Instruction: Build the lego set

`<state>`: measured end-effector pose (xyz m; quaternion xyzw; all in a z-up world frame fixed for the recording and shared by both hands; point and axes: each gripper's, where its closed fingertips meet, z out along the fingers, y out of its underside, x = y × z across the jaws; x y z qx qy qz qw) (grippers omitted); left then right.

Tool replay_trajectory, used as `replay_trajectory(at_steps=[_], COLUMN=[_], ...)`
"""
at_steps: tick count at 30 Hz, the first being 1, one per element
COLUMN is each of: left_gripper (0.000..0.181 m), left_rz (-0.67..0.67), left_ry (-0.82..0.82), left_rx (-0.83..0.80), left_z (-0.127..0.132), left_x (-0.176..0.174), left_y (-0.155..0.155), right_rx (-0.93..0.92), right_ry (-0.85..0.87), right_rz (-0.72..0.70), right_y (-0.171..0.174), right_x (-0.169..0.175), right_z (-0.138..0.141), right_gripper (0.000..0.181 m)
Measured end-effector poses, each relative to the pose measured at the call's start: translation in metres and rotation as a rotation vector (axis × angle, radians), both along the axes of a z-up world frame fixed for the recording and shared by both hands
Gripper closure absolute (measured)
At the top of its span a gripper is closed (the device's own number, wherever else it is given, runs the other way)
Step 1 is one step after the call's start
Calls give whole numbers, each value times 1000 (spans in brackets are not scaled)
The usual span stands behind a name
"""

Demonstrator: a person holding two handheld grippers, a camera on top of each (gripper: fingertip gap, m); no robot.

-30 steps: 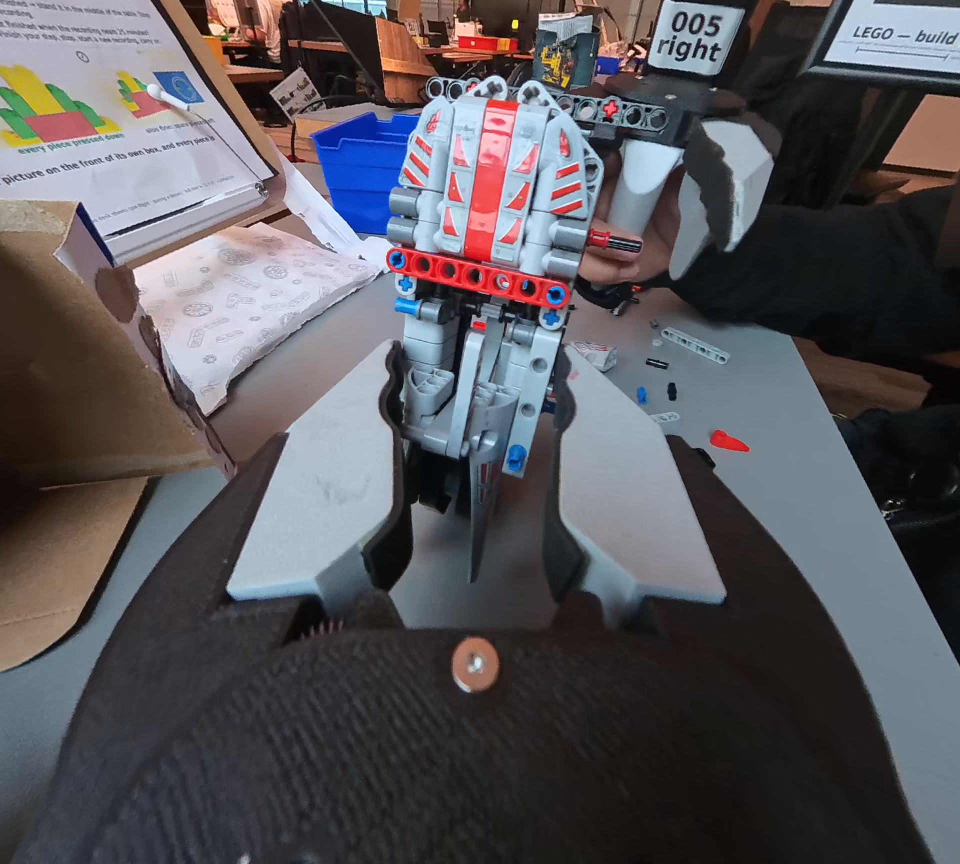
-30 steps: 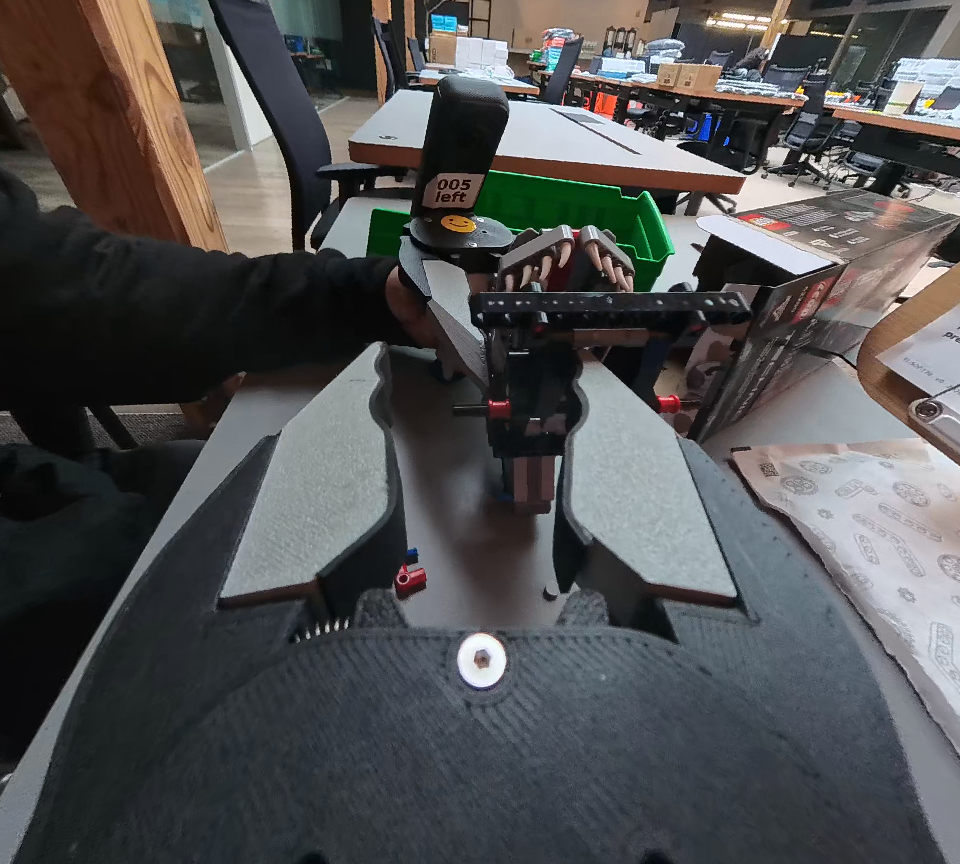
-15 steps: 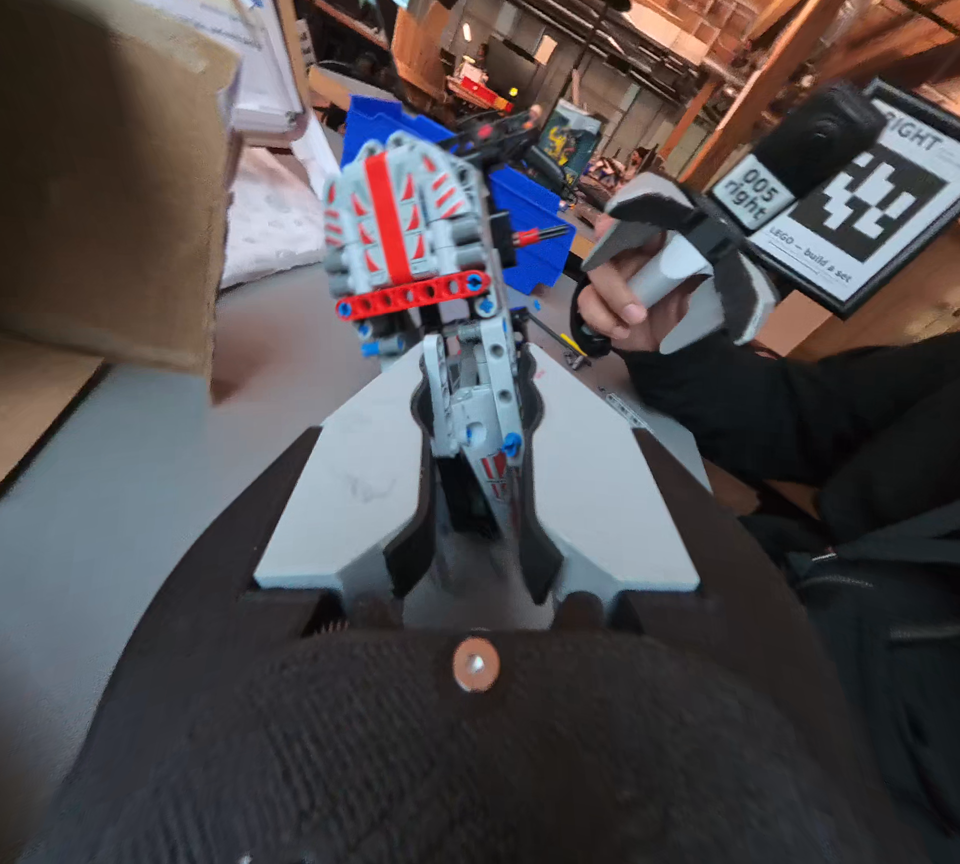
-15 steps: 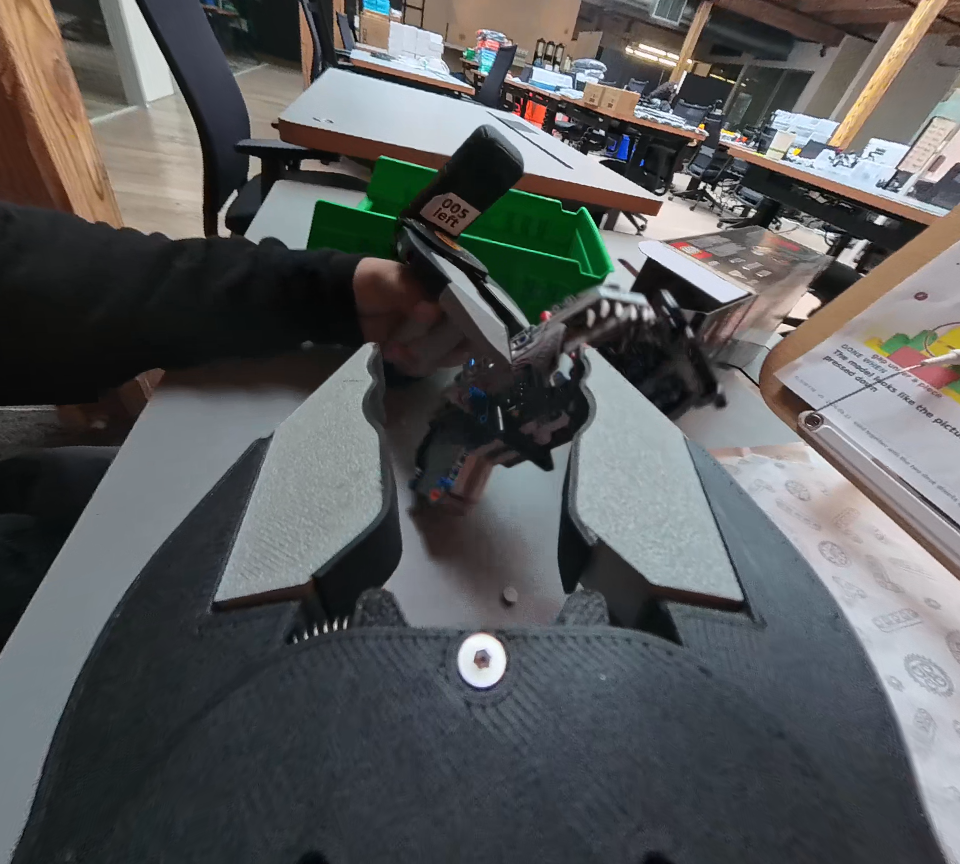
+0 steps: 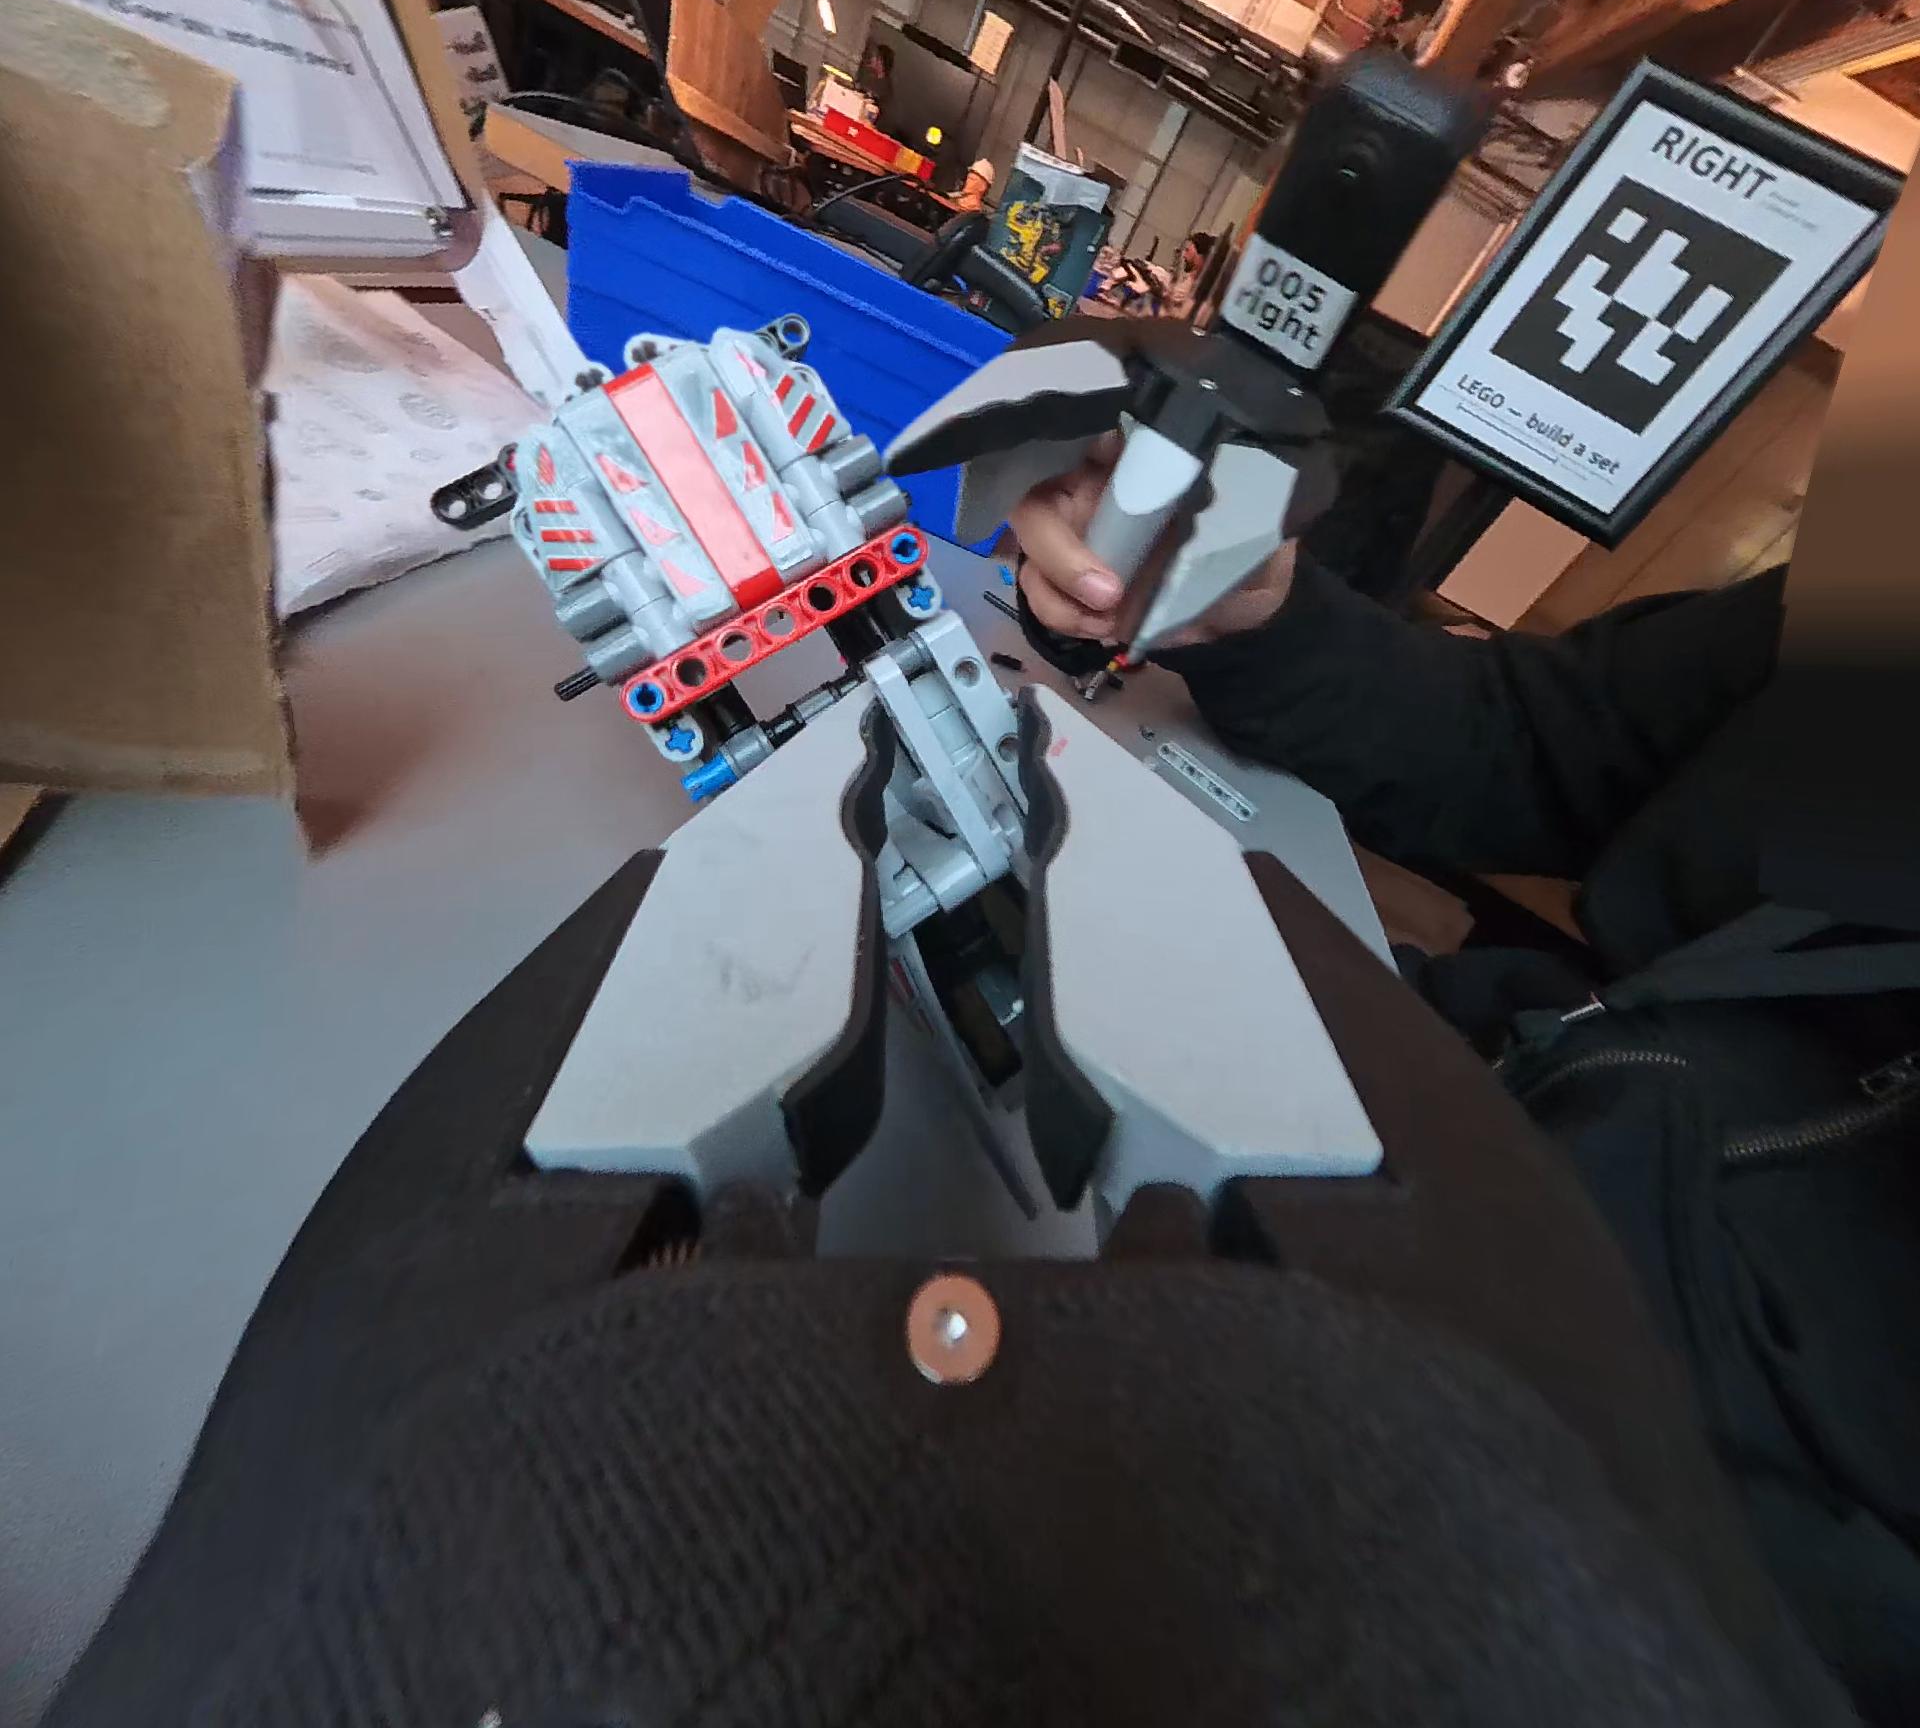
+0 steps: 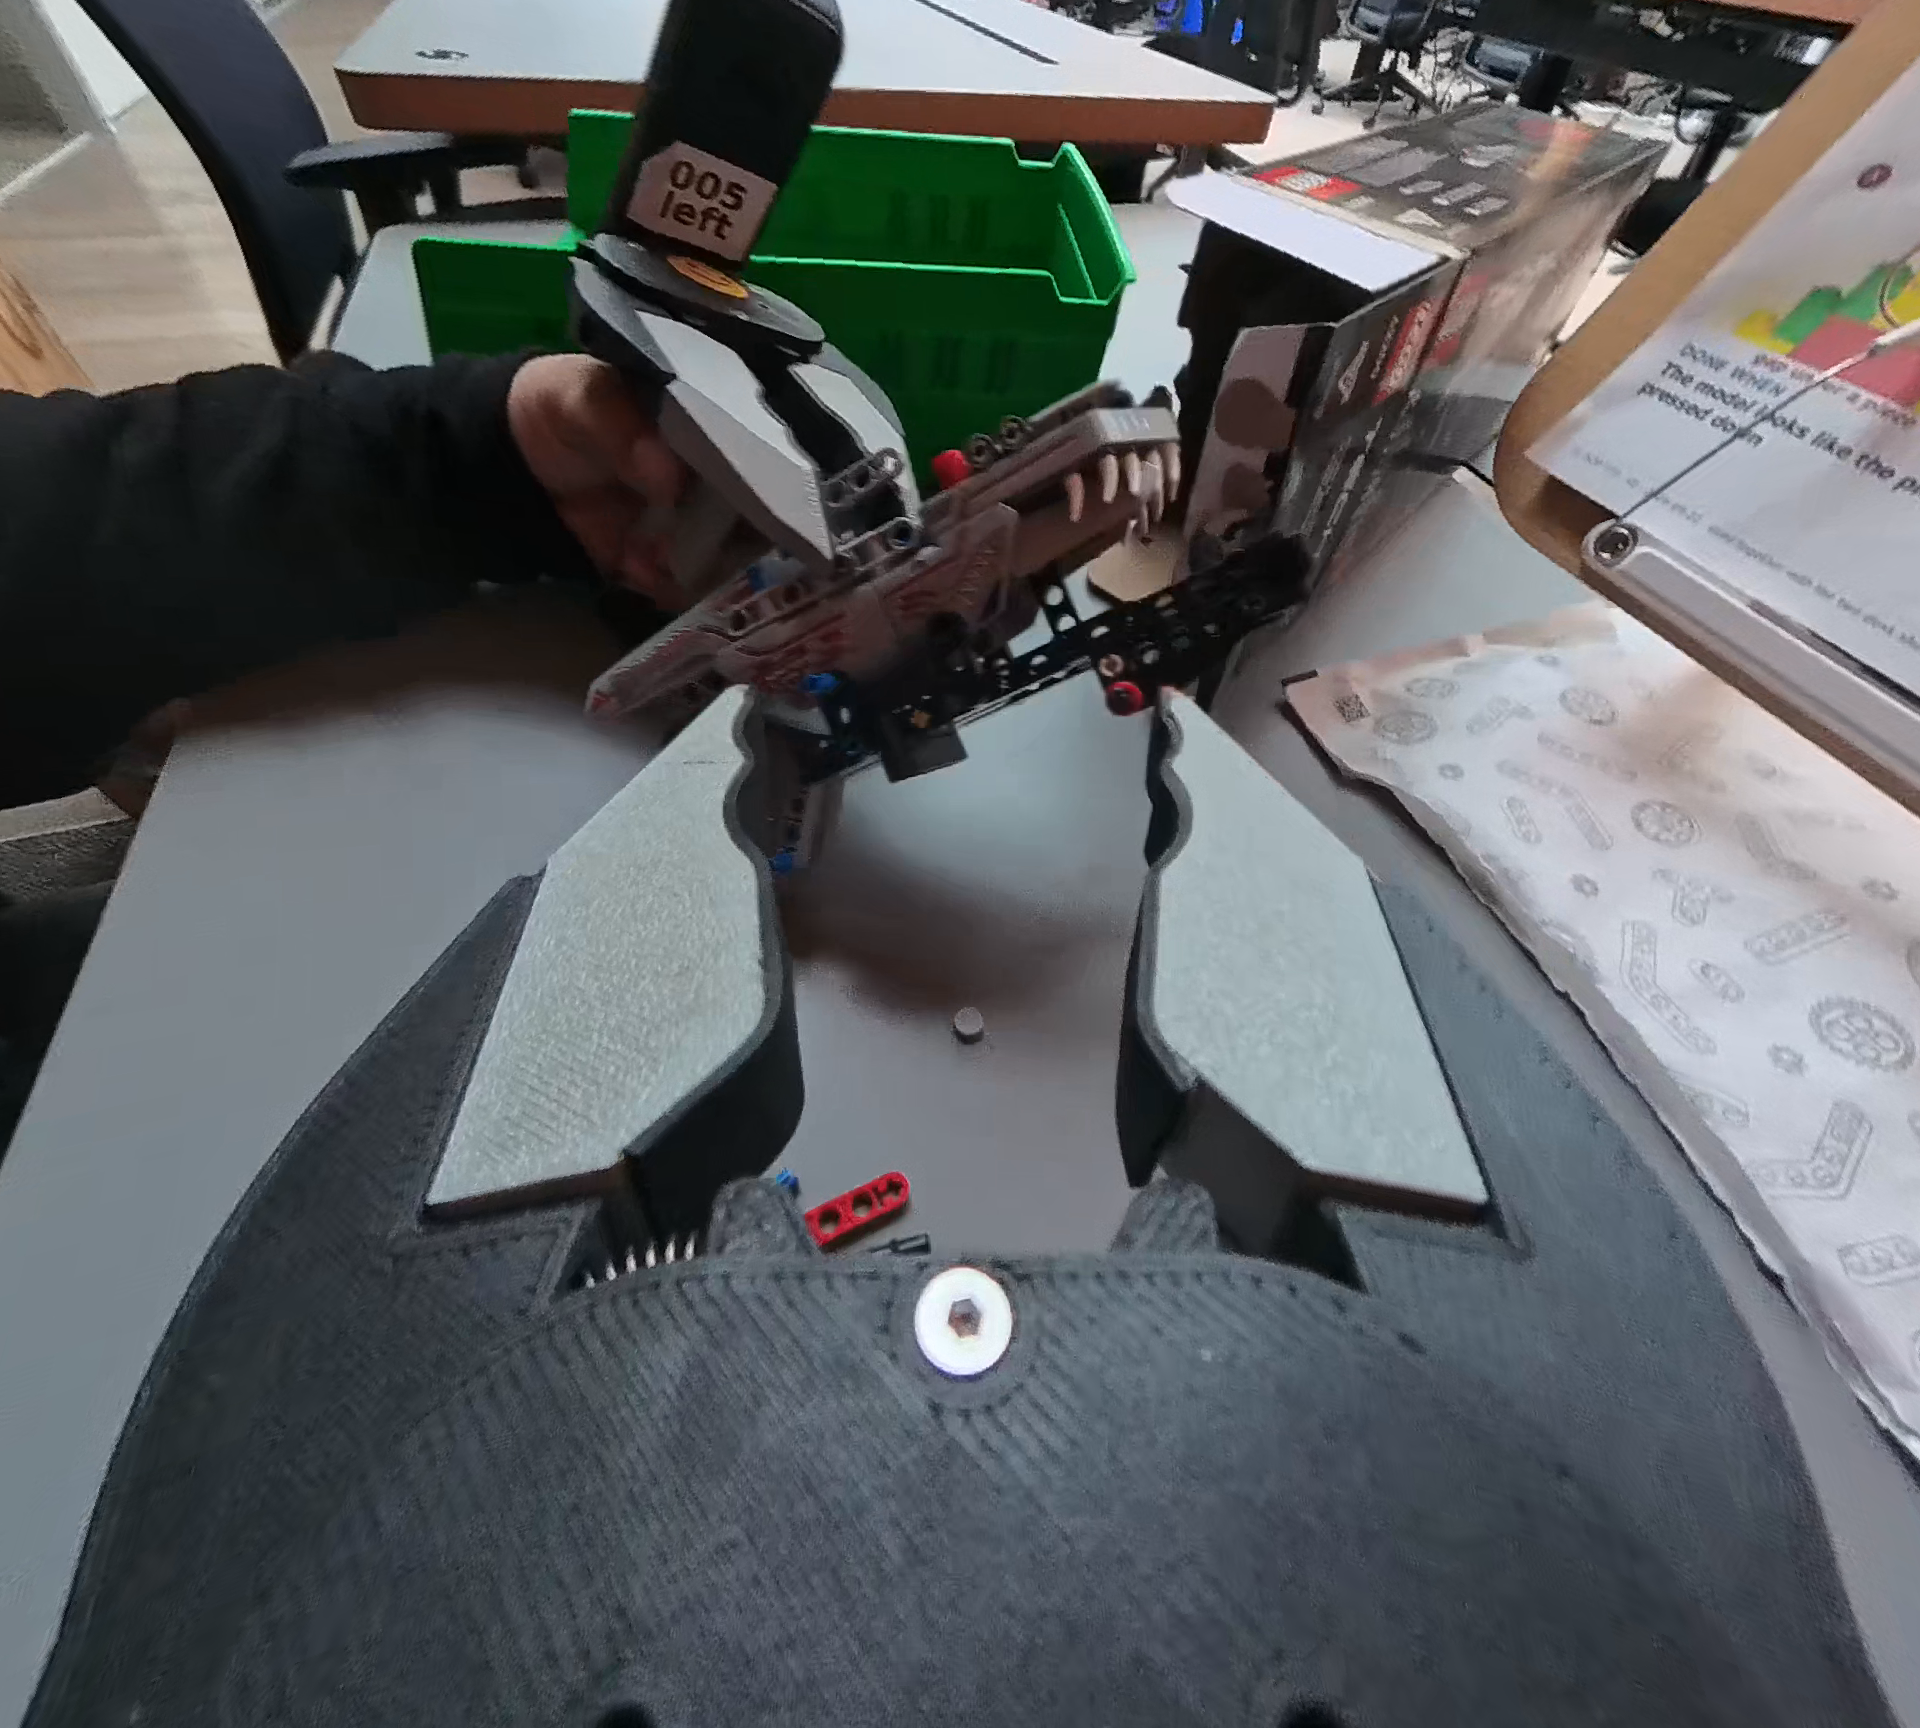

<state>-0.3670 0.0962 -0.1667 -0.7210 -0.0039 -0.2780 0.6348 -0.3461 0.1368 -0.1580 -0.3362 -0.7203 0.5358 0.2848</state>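
Left claw [image 5: 951, 748] pinches the lower grey part of the lego model [image 5: 717, 525] and holds it up off the grey worktop [image 5: 187, 1003], tipped to one side. From the left wrist view the model shows grey panels with red stripes and a red beam with holes across them. Seen from the right wrist view, the same model [image 6: 914, 598] lies almost flat in the air, with a black beam and a row of pale teeth pointing to the right. Right claw [image 6: 951, 779] is spread wide with nothing between its two fingers, and it sits low, close in front of the model. Its left finger [image 6: 634, 972] is just beside the bottom of the model. Under this claw, on the worktop, lie a small red piece with holes [image 6: 857, 1205] and a tiny round dark piece [image 6: 967, 1024]. A green bin [image 6: 935, 265] stands behind the model, and a dark lego box [image 6: 1382, 348] stands to the right of the bin. A printed paper bag [image 6: 1621, 930] lies at the right side, under a board with a sheet of coloured pictures [image 6: 1787, 390]. In the left wrist view, a blue bin [image 5: 769, 296] stands behind the model, a brown cardboard flap [image 5: 114, 431] fills the left side, and a framed black and white sign [image 5: 1652, 307] stands at the right.
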Motion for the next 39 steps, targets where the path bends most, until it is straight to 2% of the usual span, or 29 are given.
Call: replay_trajectory(at_steps=[4, 7, 10, 13, 15, 18, 23, 26, 27, 32, 36, 39], left_gripper=[160, 160, 161, 161, 160, 160, 157, 144, 133, 126, 110, 96], left_rz=[-29, -66, -67, -72, -71, -86, -57, -9, 20, 33, 63, 175], left_ry=[68, 154, 257, 332, 369, 378, 404, 359, 323, 226, 263, 274], left_rx=[30, 66, 88, 99, 102, 94, 41, 27, 25, -63, -117, -91], left_z=[3, 7, 8, 7, 7, 7, 7, 16, 20, 21, 25, 38], left_x=[10, 23, 32, 42, 46, 49, 45, 36, 32, 29, 30, 14], left_y=[-1, -2, 2, 7, 8, 8, 8, 6, 6, 11, 13, 9], right_rx=[-19, -204, -437, -550, -518, -422, -368, -322, -313, -293, -291, -312], right_ry=[-36, -76, -125, -151, -136, -107, -91, -65, -63, -64, -63, -68], right_rz=[-26, -18, 76, 139, 115, 56, 17, -8, -15, -56, -81, -72], right_y=[18, 29, 29, 26, 28, 35, 36, 37, 37, 42, 48, 48], right_x=[-3, -4, 0, 4, 3, 2, 1, 1, 1, -2, -4, -4], right_z=[-4, 4, 18, 26, 25, 20, 19, 20, 20, 16, 15, 15], right_gripper=[121, 126, 118, 127, 130, 156, 159, 160, 161, 162, 162, 163])
